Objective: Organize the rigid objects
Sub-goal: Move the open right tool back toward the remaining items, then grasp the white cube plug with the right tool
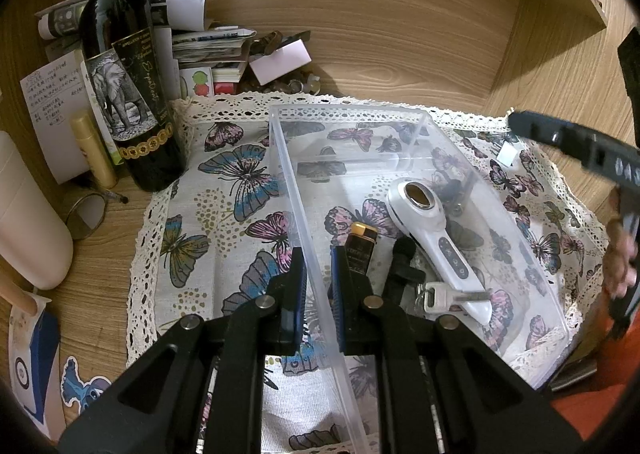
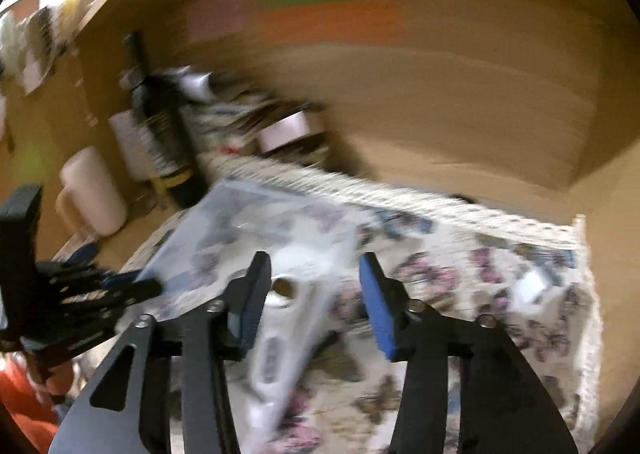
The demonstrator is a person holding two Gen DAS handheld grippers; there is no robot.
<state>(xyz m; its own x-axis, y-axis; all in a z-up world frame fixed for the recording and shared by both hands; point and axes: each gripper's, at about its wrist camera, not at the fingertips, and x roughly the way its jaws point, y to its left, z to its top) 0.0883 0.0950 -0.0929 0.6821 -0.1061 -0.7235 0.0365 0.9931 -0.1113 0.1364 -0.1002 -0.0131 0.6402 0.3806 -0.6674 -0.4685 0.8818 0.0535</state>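
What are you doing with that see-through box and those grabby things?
Someone is tidying small things into a clear box on a butterfly cloth. The left gripper has its jaws on either side of the box's near wall, seemingly steadying it. Inside lie a white handheld device, a lipstick and keys. The right gripper hangs above with its jaws open and empty; its view is blurred.

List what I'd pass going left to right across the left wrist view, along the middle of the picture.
Cream plastic jug → gold cylindrical tube → dark glass wine bottle with elephant label → clear plastic box → white handheld device with round lens, inside the box.
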